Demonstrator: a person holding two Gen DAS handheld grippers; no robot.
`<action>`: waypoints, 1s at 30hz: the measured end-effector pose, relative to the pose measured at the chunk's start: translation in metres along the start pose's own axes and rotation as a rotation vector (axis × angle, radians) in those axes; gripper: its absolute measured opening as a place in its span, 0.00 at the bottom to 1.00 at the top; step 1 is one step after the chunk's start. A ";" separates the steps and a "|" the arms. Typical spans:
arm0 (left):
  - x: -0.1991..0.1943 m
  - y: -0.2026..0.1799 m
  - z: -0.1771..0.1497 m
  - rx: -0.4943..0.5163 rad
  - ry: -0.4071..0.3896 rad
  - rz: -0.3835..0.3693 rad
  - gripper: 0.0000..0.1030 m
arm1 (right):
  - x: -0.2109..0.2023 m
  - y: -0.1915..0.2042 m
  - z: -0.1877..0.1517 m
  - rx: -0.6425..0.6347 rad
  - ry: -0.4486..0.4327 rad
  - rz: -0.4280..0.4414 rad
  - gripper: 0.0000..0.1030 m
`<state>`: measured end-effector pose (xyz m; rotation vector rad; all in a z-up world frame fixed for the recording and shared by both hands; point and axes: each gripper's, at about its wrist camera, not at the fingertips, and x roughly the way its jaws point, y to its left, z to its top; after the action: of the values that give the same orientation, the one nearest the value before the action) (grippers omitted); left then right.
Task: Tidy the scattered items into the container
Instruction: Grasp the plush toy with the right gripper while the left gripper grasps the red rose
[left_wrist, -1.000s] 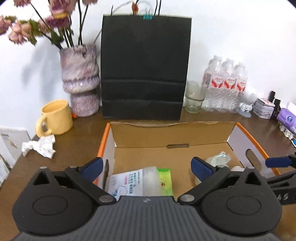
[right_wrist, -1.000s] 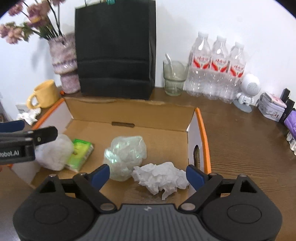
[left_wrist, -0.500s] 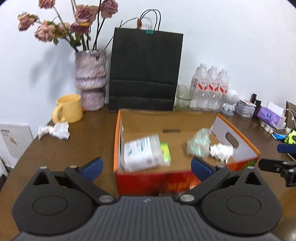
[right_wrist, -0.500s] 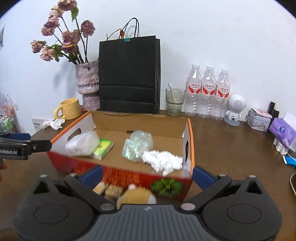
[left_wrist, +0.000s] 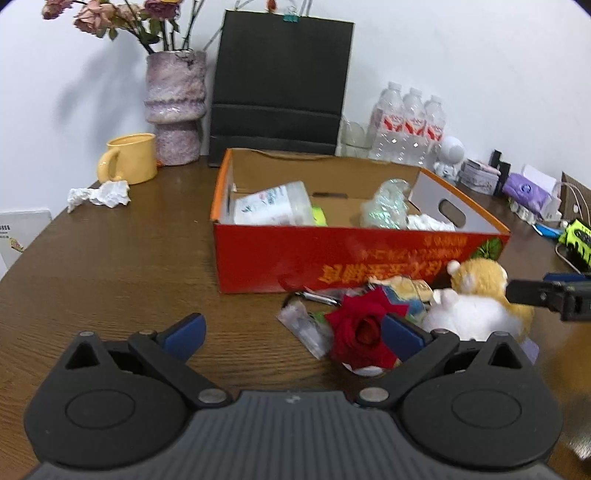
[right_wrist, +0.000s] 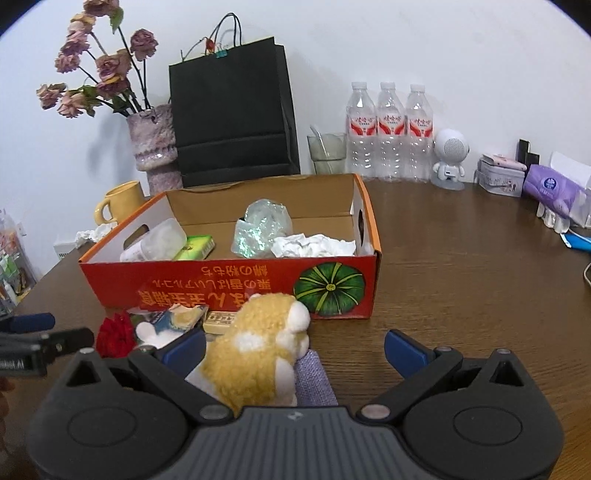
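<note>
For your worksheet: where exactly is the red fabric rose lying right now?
The red fabric rose lies on the brown wooden table in front of the red cardboard box, left of the yellow-and-white plush toy in the left wrist view.

Two matching handheld grippers
Each gripper (left_wrist: 291, 330) (right_wrist: 293, 347) had black round-hubbed arms, silver screws, blue pads (left_wrist: 184, 330), a ribbed grey body.

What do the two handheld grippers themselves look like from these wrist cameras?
Both match: the left gripper and right gripper each have a ribbed grey body, two round black housings with triangular cut-outs, black linkage arms on silver pivot pins, and blue-padded jaws. From the right wrist view, the left unit's side carries white lettering. No cables or sleeves show.
</note>
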<state>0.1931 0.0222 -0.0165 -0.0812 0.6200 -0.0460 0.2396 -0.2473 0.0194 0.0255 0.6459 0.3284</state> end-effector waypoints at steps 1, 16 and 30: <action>0.001 -0.002 -0.001 0.008 0.001 0.000 1.00 | 0.001 0.000 0.000 0.000 0.001 0.000 1.00; 0.019 -0.028 -0.003 0.092 -0.006 0.001 1.00 | 0.023 0.007 0.004 0.012 0.043 0.009 0.97; 0.025 -0.045 -0.008 0.159 -0.020 -0.064 0.59 | 0.045 -0.001 0.002 0.135 0.145 0.094 0.53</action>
<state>0.2080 -0.0251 -0.0337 0.0528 0.5915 -0.1558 0.2748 -0.2342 -0.0051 0.1623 0.8113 0.3795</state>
